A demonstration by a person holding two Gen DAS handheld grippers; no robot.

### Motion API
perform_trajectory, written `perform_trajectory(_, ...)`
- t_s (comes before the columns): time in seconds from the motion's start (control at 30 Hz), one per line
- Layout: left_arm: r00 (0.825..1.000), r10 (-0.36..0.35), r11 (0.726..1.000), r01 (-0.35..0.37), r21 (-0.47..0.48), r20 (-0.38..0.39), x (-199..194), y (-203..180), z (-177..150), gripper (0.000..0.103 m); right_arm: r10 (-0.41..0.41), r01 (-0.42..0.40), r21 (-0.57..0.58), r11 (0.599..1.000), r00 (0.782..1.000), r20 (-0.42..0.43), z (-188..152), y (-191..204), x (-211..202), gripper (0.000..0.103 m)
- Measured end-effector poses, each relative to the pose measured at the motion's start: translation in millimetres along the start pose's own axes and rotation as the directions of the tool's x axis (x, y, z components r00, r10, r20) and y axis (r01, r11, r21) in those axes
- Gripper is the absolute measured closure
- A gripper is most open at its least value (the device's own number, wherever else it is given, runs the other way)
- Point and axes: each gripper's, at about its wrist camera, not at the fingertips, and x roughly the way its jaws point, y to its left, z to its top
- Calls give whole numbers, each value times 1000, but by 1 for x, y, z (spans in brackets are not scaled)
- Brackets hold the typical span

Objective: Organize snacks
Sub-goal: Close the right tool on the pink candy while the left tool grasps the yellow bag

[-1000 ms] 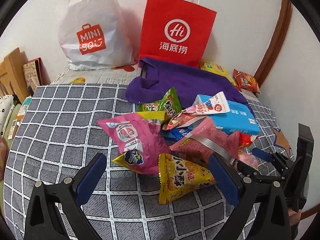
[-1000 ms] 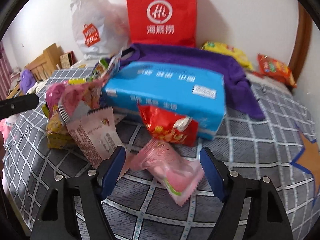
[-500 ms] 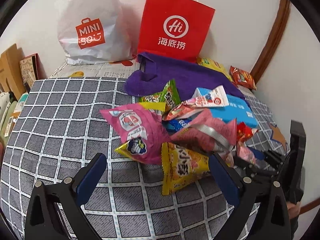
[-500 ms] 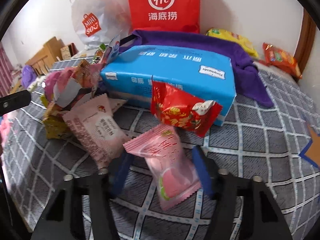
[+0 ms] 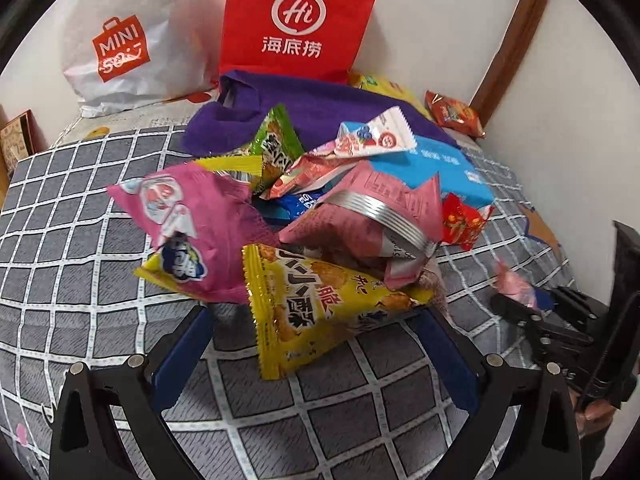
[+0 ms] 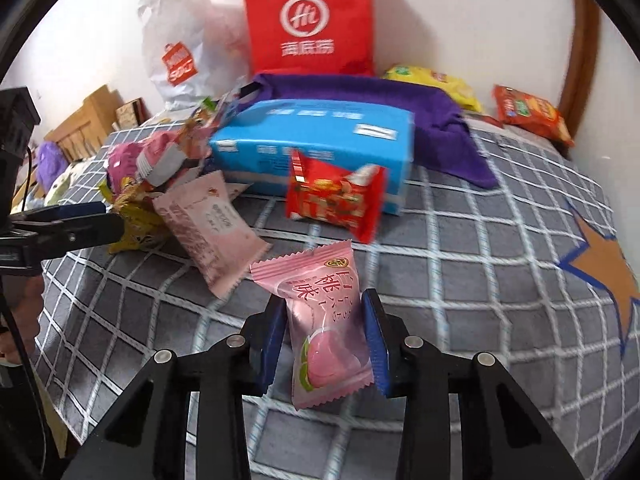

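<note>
Fingers (image 6: 374, 336) hiding pink packet (image 6: 326, 320) sides

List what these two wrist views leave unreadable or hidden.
- Left wrist view: snacks at the bottom of the pile are covered by the packets on top.
- Left wrist view: the right gripper sits at the blurred edge, so its pink peach packet shows only as a smear.
- Right wrist view: the white bag logo is motion-blurred.
- Both views: the red bag and white bag contents are hidden by their walls.
</note>
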Motion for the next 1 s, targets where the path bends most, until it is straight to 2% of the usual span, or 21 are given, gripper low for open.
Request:
perform_trajectory(0.13,1000,17,1000,-17,11,-3,8,-4,0,2,-27,27,31,999,1000,-6,-6,-10,1,65)
perform_trajectory(0.2,999,40,999,-40,19,0,11,-6,0,11,-30,30,42,999,1000,-4,-7,-10,0,65)
perform_trajectory(0.23,998,55,998,-55,25,-2,12,-7,0,21,-34,34,45,998,999,-3,-7,-10,0,65)
perform_trajectory(0.27,998,54,998,-54,28,-8,13,-7,-1,26,-38,38,47,998,999,-3,-7,-9,0,65)
perform_trajectory(0.3,999,37,999,-36,28,-16,14,-6,-2,30,-42,42,48,998,999,-4,-7,-8,0,65)
perform_trajectory(0.37,1000,-2,1000,2,18,-24,12,-5,-3,45,-43,43,52,998,999,-9,-8,-7,0,65)
perform_trajectory(0.43,1000,-10,1000,11,22,-17,8,-4,-4,49,-42,42,64,997,999,-8,-9,-8,-1,65)
perform_trajectory(0.57,1000,-22,999,22,37,8,-4,-6,-8,50,-43,43,98,994,999,-4,-12,-11,-5,65)
perform_trajectory(0.73,999,-44,998,43,35,23,-19,-8,-9,50,-86,87,132,988,996,-7,-14,-14,-10,66)
perform_trajectory(0.83,997,-74,997,73,24,24,-26,-8,-10,50,-76,76,156,985,997,-7,-15,-13,-16,66)
perform_trajectory(1.0,994,-106,994,105,9,41,-40,-8,-13,51,-106,104,141,985,994,11,-16,-7,-27,66)
